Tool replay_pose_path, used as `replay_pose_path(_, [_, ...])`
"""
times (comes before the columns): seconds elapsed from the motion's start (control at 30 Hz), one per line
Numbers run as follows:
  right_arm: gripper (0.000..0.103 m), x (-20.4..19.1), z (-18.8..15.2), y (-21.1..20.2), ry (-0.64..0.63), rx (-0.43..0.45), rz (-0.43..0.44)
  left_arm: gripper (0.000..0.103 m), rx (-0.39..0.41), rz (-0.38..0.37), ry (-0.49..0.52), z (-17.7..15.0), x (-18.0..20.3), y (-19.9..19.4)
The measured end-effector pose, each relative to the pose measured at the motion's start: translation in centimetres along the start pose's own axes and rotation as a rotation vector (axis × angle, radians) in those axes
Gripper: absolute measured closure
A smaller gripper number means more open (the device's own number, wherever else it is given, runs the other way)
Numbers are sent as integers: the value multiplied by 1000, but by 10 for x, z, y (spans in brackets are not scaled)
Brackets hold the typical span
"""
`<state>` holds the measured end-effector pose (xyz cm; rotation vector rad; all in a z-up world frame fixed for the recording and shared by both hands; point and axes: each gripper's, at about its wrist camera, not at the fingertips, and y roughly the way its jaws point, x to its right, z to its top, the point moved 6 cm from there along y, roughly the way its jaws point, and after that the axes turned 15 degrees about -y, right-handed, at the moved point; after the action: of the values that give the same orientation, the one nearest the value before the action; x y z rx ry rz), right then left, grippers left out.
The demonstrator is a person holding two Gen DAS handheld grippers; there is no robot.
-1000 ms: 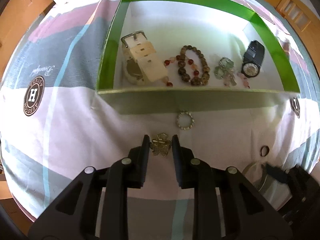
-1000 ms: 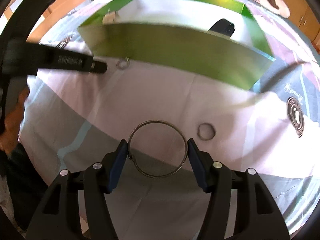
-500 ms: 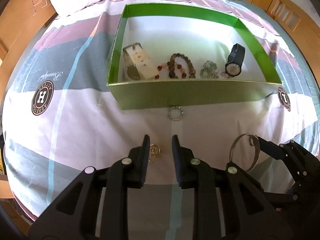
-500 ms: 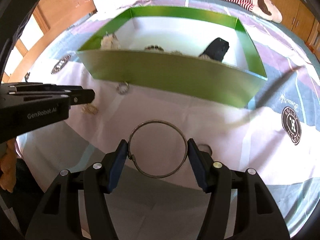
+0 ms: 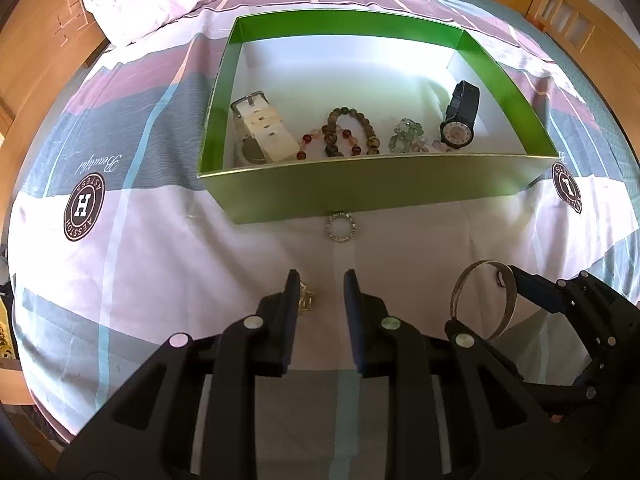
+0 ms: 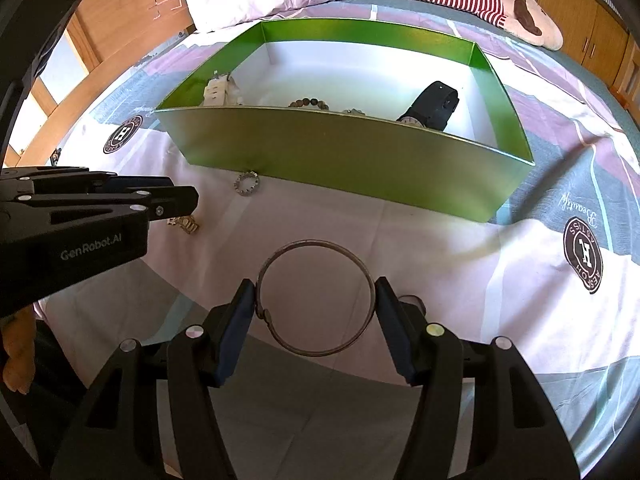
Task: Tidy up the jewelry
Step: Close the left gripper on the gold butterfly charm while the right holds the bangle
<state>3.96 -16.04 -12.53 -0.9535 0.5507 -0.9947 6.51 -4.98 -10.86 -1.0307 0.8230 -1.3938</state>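
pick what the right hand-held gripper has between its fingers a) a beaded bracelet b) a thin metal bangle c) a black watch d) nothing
b: the right hand-held gripper clamps a thin metal bangle across its width, while the black watch and beaded bracelet lie inside the green box.

Green open box (image 5: 360,192) on the bedsheet holding a cream-strapped watch (image 5: 262,130), beaded bracelets (image 5: 344,134) and a black watch (image 5: 460,114), sparkly ring (image 5: 340,227) lying just before its front wall, gold brooch (image 6: 185,224) nearby, thin metal bangle (image 6: 316,298) held upright off the sheet
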Motion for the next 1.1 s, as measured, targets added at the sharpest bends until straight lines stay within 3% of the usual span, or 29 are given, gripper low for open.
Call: replay_pose_path(1.1, [42, -4, -3, 4, -5, -12, -3, 80, 6, 11, 10, -1, 1, 0])
